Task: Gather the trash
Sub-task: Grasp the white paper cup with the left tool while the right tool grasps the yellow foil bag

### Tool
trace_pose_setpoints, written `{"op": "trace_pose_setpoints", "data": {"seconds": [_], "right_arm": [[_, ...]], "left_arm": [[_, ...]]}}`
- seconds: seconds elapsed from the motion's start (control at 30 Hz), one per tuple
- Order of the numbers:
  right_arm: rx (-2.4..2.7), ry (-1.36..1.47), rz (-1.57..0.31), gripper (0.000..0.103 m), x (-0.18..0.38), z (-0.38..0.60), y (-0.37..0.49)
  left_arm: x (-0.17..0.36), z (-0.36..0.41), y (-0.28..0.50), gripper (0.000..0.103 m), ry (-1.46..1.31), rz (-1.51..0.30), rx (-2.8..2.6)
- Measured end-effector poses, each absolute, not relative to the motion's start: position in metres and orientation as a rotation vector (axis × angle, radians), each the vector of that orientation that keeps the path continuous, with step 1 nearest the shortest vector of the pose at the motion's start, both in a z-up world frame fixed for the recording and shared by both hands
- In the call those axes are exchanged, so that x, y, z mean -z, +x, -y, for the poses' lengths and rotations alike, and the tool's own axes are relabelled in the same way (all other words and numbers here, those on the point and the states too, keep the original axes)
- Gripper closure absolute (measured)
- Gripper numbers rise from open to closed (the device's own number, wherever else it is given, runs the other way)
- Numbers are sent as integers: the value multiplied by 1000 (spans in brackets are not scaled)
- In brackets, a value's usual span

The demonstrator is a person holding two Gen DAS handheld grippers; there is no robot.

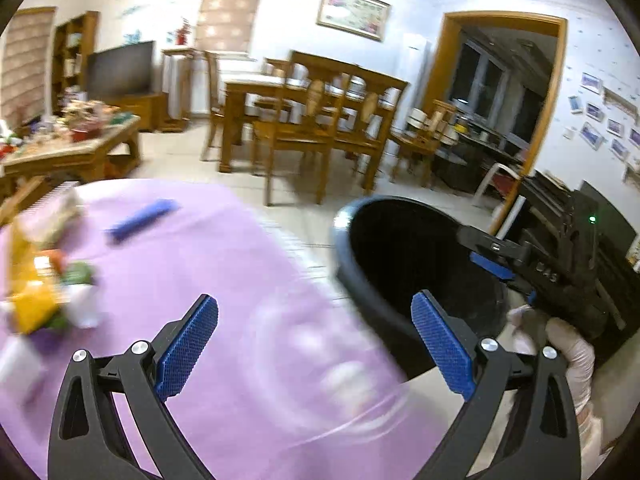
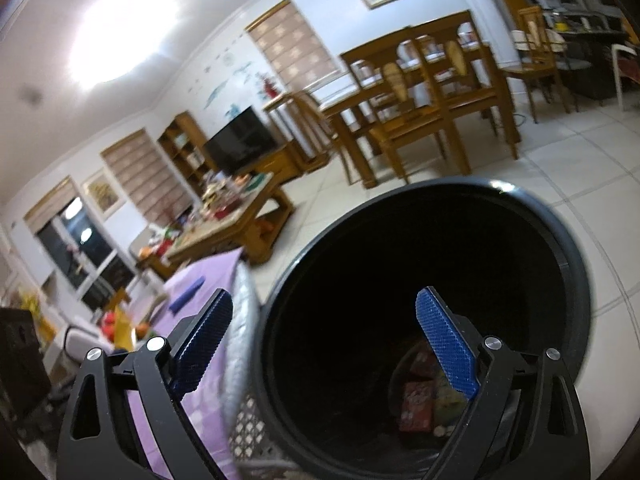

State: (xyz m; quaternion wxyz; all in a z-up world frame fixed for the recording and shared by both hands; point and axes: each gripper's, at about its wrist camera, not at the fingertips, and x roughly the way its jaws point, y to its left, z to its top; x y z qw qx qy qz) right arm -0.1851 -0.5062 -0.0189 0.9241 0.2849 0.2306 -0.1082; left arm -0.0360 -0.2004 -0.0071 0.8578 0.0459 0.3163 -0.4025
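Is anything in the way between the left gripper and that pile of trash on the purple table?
Nothing visible. The left gripper is open over bare purple cloth, and the trash pile lies ahead to its left.

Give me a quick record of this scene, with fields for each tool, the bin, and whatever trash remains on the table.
left tool: open, empty, over the purple tablecloth
right tool: open, empty, above the bin's mouth
bin: black, round, on the floor beside the table, some wrappers at the bottom
trash remaining: blurred pile of packaging and a blue item on the cloth
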Motion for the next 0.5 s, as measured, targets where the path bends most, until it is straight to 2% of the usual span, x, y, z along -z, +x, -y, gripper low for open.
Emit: {"op": "trace_pose_setpoints", "data": {"seconds": [0.27,0.5], "right_arm": [[47,481,-562,11,8,429,-139],[-151,357,-617,11,-13,338,-87]], "left_arm": [[10,86,6,6,81,-649,614],[31,43,44,6,97,-741,551]]}}
